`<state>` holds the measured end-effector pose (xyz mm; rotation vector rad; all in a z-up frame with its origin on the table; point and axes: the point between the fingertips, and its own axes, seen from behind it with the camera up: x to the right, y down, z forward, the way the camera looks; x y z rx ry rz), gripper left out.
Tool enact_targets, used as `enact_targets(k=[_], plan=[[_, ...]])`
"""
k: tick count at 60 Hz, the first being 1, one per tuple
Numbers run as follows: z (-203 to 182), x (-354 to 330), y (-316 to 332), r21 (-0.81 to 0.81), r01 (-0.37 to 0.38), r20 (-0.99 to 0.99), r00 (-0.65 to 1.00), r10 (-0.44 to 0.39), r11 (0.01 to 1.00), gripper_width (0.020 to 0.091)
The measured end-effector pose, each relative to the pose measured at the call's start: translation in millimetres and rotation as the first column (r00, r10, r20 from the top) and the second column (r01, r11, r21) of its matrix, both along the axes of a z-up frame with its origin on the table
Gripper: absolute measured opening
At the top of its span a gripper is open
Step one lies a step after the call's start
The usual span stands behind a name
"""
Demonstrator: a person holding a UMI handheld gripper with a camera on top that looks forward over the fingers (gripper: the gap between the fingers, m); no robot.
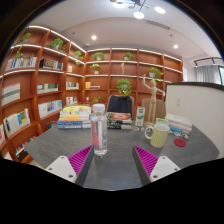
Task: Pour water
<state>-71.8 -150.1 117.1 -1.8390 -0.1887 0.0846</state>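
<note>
A clear plastic water bottle (99,130) stands upright on the grey table (115,165), just ahead of my left finger. A pale green mug (159,134) sits farther right on the table, beyond my right finger. My gripper (113,160) is open, its magenta pads (81,158) spread wide with only bare tabletop between them. Neither finger touches the bottle.
A stack of colourful books (74,116) lies behind the bottle. A red lid or coaster (180,142) and white items lie near the mug. A dark chair (120,105) stands past the table. Bookshelves (40,85) line the left and back walls.
</note>
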Motion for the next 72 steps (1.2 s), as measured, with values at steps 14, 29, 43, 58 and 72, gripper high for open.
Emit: enact_targets(k=[14, 29, 43, 58, 72], plan=[[-31.7, -71.4, 63.8, 0.028, -0.069, -0.061, 0.996, 0.070, 0.997, 0.0817], [-31.1, -89.5, 128.8, 0.086, -0.015, -0.060, 0.998, 0.020, 0.996, 0.0763], [-27.6, -90.1, 153.5, 0.118, -0.001, -0.058, 0.998, 0.007, 0.993, 0.0499], [-28.2, -89.8, 154.8, 0.087, -0.016, -0.068, 0.997, 0.022, 0.996, 0.0349], [-18.4, -60.5, 165.4, 0.072, 0.051, -0.140, 0.989, -0.041, 0.996, 0.0350]])
